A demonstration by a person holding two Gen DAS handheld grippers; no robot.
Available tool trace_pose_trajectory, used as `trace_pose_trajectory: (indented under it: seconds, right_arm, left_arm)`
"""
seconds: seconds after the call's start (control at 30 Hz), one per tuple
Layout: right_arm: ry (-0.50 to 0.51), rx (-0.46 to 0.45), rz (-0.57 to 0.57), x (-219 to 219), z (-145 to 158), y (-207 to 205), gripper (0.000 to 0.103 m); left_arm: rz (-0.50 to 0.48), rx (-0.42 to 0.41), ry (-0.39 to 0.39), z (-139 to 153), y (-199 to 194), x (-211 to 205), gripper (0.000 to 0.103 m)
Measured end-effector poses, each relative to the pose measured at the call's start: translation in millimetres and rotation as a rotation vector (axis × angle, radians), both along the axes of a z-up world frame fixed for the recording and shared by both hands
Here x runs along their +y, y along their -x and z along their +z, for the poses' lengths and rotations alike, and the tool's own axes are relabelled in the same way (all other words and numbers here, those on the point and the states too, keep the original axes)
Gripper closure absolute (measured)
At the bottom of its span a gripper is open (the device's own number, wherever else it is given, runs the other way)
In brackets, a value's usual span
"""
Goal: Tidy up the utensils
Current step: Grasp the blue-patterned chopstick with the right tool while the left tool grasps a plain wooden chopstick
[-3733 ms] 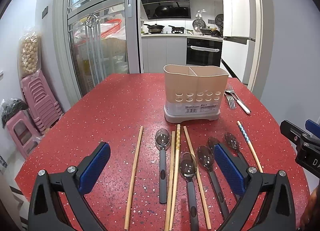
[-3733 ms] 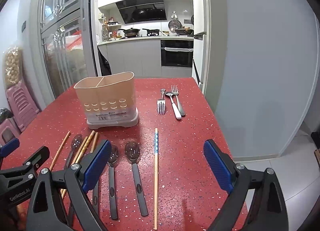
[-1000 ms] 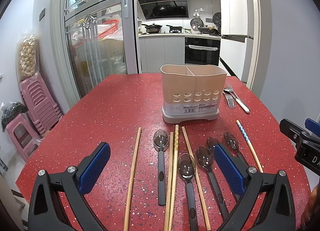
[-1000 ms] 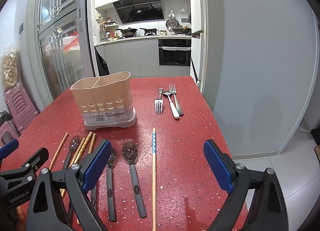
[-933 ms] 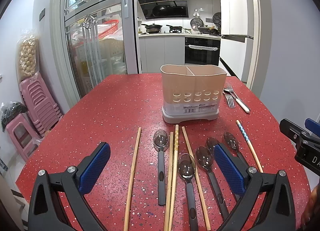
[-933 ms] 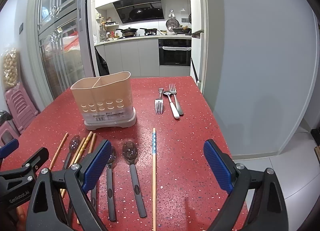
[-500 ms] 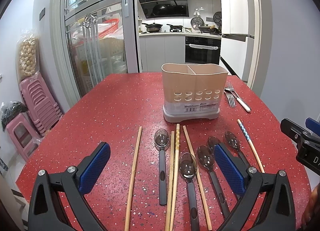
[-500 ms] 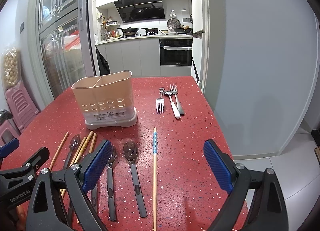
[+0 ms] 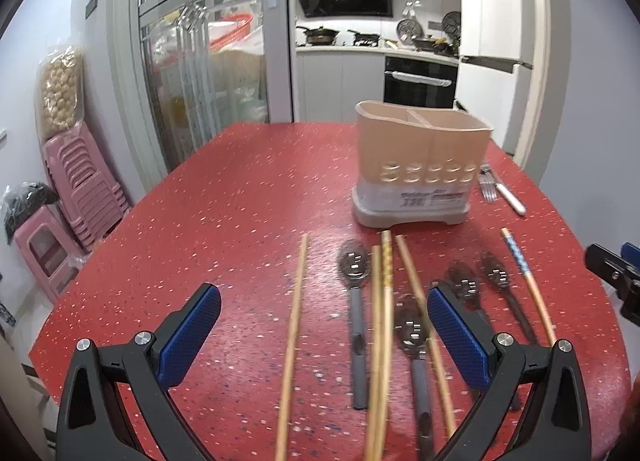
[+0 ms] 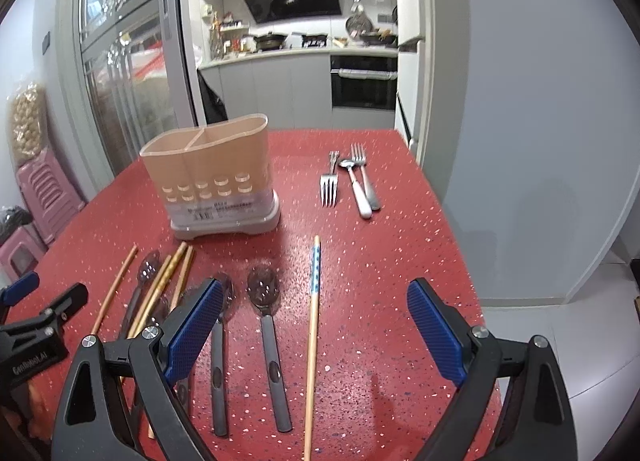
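Observation:
A beige two-compartment utensil holder (image 9: pixel 422 165) (image 10: pixel 218 177) stands on the red table (image 9: pixel 240 221). In front of it lie several wooden chopsticks (image 9: pixel 294 337), several dark-handled spoons (image 9: pixel 354 293) (image 10: pixel 266 317) and a blue-patterned chopstick (image 9: pixel 526 281) (image 10: pixel 313 313). Two forks and a spoon (image 10: pixel 352 181) lie to the holder's right. My left gripper (image 9: pixel 324 329) is open and empty above the chopsticks and spoons. My right gripper (image 10: pixel 314 325) is open and empty above the blue-patterned chopstick.
Pink stools (image 9: pixel 80 189) stack by the wall left of the table. Glass sliding doors (image 9: pixel 200 73) stand behind the table's left side, and a kitchen doorway lies beyond. The table's right edge (image 10: pixel 452 221) drops to the floor.
The left wrist view has swung to the left, so the holder and utensils sit further right in it and look blurred. The right view has barely shifted. Both grippers stay open.

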State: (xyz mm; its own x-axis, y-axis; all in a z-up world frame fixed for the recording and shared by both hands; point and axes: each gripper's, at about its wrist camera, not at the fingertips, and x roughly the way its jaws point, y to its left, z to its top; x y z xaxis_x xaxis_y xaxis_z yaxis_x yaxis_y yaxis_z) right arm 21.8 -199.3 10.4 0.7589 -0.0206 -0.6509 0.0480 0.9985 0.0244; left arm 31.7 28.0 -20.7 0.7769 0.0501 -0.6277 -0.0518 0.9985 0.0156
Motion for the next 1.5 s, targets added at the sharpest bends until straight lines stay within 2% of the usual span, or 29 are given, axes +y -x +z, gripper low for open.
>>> trace_pose_trajectory:
  seconds: [0.23, 0.33, 0.47, 0.53, 0.6, 0.8, 0.97, 1.07, 1.17, 1.23, 1.3, 1.33, 1.37, 1.5]
  right_arm:
    - [-0.052, 0.138, 0.04, -13.4, -20.6, -35.1, 0.008]
    - [-0.095, 0.198, 0.057, -19.4, -29.7, -52.2, 0.008]
    - [-0.142, 0.272, 0.07, -25.0, -40.8, -76.3, 0.009]
    - [-0.151, 0.309, 0.068, -26.3, -46.9, -89.6, 0.016]
    - [-0.142, 0.347, 0.066, -26.1, -52.6, -101.6, 0.027]
    - [-0.109, 0.469, 0.081, -21.3, -72.8, -125.0, 0.046]
    - [-0.072, 0.513, 0.102, -14.6, -77.1, -130.0, 0.053]
    - [-0.019, 0.532, 0.12, -7.8, -76.6, -131.8, 0.053]
    - [0.035, 0.545, 0.135, -1.4, -76.6, -131.2, 0.054]
    - [0.035, 0.551, 0.14, -0.6, -75.3, -130.0, 0.059]
    - [0.031, 0.557, 0.151, -0.7, -73.3, -128.5, 0.082]
    - [0.026, 0.559, 0.154, -1.5, -72.7, -127.9, 0.088]
    - [0.01, 0.562, 0.155, -3.4, -72.4, -127.3, 0.094]
    - [-0.039, 0.55, 0.155, -8.7, -71.7, -125.2, 0.095]
  left_arm:
    - [0.003, 0.144, 0.006, -25.0, -37.1, 25.0, 0.0]
    - [-0.004, 0.224, -0.018, -40.0, -57.2, 31.1, 0.0]
    - [-0.008, 0.275, -0.03, -51.3, -77.3, 36.3, 0.0]
    - [-0.012, 0.294, -0.033, -54.4, -86.7, 37.0, 0.0]
    - [-0.016, 0.304, -0.032, -57.2, -95.2, 37.0, 0.0]
    - [-0.048, 0.371, -0.044, -65.5, -113.5, 32.2, 0.0]
    - [-0.072, 0.404, -0.016, -66.9, -124.7, 35.4, 0.0]
    - [-0.1, 0.432, 0.027, -67.7, -136.6, 43.0, 0.007]
    - [-0.142, 0.452, 0.021, -65.7, -144.5, 39.6, 0.018]
    - [-0.17, 0.462, 0.012, -63.2, -147.5, 34.1, 0.026]
    - [-0.205, 0.469, 0.011, -60.9, -149.4, 27.5, 0.043]
    - [-0.214, 0.47, 0.004, -59.8, -149.8, 24.9, 0.051]
    - [-0.224, 0.468, 0.001, -58.9, -151.4, 21.5, 0.073]
    - [-0.214, 0.449, 0.036, -60.1, -151.7, 22.6, 0.073]
